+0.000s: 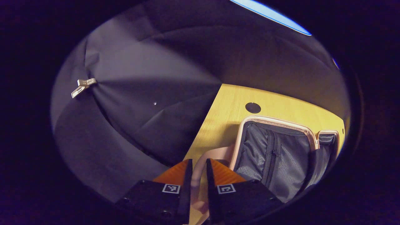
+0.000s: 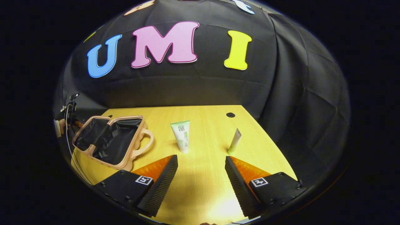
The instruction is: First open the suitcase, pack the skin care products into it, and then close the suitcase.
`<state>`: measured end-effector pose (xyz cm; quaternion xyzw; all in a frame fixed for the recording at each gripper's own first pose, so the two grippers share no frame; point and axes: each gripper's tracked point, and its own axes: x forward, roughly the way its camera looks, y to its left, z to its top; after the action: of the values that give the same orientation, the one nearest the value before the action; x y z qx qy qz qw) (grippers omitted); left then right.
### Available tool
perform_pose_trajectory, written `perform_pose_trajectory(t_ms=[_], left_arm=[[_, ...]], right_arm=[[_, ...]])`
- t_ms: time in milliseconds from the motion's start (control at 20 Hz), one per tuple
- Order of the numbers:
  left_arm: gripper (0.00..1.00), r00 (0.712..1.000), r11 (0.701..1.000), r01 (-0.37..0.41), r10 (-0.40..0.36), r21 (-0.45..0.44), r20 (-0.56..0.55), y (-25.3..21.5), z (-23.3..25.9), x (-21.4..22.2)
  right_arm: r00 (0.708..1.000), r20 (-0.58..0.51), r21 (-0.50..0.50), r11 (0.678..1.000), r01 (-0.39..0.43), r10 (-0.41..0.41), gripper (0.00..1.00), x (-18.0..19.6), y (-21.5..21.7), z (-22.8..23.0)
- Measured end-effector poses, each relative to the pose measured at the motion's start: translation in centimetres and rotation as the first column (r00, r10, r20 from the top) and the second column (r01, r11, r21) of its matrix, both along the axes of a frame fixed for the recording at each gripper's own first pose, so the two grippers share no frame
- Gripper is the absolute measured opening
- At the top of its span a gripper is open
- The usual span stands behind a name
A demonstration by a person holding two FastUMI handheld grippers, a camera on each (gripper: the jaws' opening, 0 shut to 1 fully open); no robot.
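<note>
The pink suitcase lies open on the yellow table, showing its grey lining. My left gripper is shut on a pink suitcase handle that runs between its fingers. In the right gripper view the open suitcase sits at the left, with a second handle facing the middle. A white and green tube stands upright on its cap mid-table. A slim pale tube stands tilted to its right. My right gripper hovers open in front of both tubes, holding nothing.
A dark round hole marks the table's far side. Black cloth surrounds the table, with a pale clip on it. A dark device with a cable shows at the suitcase's far left. Bare tabletop lies under the right gripper.
</note>
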<state>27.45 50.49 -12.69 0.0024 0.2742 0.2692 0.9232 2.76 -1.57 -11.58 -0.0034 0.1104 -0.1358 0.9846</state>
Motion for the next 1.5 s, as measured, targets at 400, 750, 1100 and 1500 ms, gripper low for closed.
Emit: perform_pose_trajectory(t_ms=[400, 750, 1100, 1500], left_arm=[[0.98, 0.95, 0.958, 0.114, -0.182, 0.263, 0.252, -8.6, 13.8, -4.8], [0.98, 0.808, 0.911, 0.3, -0.401, 0.284, 0.432, -26.2, 26.4, -14.8], [0.98, 0.677, 0.826, 0.55, -0.527, 0.122, 0.514, -47.1, 22.8, -13.1], [0.96, 0.631, 0.689, 0.725, -0.658, -0.011, 0.411, -61.1, 10.2, -11.8]], right_arm=[[0.99, 0.12, 0.046, 0.997, 0.066, -0.071, 0.97, 1.1, -3.0, 3.1], [0.979, 0.183, 0.135, 0.989, 0.061, -0.085, 0.96, 0.2, -5.3, 6.1], [0.978, 0.191, 0.168, 0.985, 0.049, -0.081, 0.97, 0.5, -8.3, 5.8], [0.991, 0.131, 0.111, 0.994, 0.012, -0.027, 0.97, 3.5, -10.4, 2.5]])
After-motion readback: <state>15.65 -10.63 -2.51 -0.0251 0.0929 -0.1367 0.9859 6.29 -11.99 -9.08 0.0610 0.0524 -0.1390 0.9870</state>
